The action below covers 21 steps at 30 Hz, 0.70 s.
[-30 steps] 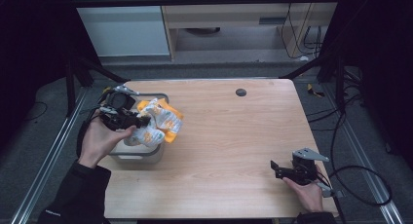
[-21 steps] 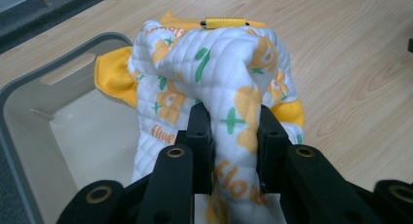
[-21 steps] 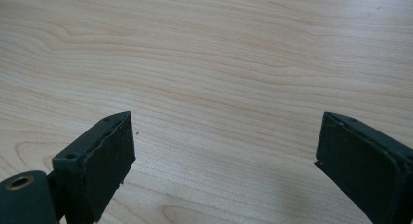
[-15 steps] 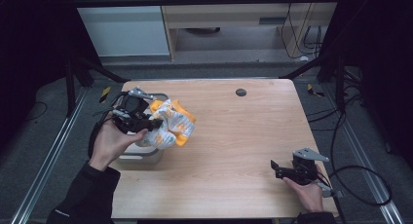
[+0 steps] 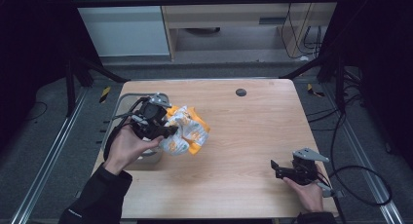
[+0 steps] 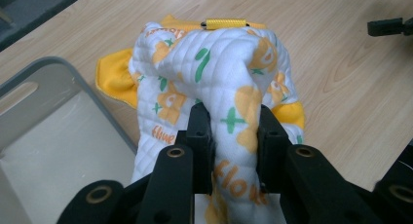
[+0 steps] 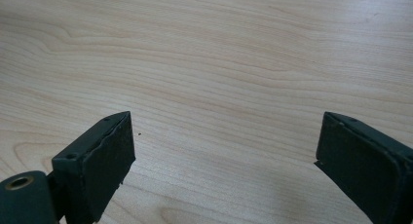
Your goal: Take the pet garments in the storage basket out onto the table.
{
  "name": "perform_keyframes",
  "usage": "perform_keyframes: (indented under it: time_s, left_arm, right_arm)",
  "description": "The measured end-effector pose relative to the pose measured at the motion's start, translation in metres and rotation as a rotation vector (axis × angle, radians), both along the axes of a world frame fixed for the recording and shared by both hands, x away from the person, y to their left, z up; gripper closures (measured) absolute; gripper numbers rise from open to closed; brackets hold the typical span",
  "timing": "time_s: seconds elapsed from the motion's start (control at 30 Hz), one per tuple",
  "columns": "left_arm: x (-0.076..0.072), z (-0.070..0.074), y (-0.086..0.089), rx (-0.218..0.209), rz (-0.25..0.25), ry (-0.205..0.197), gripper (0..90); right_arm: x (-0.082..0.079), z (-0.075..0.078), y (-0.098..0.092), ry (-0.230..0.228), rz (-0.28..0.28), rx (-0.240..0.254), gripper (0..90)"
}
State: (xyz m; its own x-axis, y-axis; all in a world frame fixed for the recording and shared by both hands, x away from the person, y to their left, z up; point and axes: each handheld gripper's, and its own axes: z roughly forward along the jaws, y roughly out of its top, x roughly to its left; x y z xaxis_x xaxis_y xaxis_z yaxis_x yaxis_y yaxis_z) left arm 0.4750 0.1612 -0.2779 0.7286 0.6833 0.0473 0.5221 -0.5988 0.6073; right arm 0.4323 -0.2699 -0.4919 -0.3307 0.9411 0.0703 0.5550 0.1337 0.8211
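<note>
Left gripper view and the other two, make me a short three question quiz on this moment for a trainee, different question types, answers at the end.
1. True or false: the left gripper is shut on the quilted cloth.
2. Multiple choice: what lies under the right gripper? A) the grey bin B) bare wooden table C) the cloth
3. Fill in: in the high view, the grey bin sits at the table's ____ edge.

Key:
1. True; both jaws pinch a fold of the white and orange cloth.
2. B; its jaws stand wide apart over bare wood.
3. Left.
</note>
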Motion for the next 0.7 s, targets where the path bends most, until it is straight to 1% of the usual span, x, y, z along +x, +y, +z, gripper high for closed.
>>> perform_keyframes:
  time_s: [0.3, 0.33, 0.47, 0.53, 0.7]
  left_arm:
    - [-0.001, -0.012, -0.02, 0.008, -0.054, 0.017, 73.0]
    - [-0.001, -0.012, -0.02, 0.008, -0.054, 0.017, 73.0]
    - [-0.002, -0.017, -0.029, 0.016, -0.067, 0.019, 73.0]
    - [-0.002, -0.02, -0.032, 0.017, -0.077, 0.021, 72.9]
    - [-0.001, -0.028, -0.039, 0.021, -0.094, 0.03, 73.0]
  right_arm:
    - [0.0, 0.0, 0.0, -0.014, 0.0, -0.01, 7.3]
    - [0.0, 0.0, 0.0, -0.014, 0.0, -0.01, 7.3]
    - [0.0, 0.0, -0.001, -0.021, 0.0, -0.015, 7.3]
    - [0.0, 0.0, -0.001, -0.032, 0.001, -0.022, 7.4]
    - [-0.001, 0.001, -0.001, -0.036, -0.003, -0.024, 7.5]
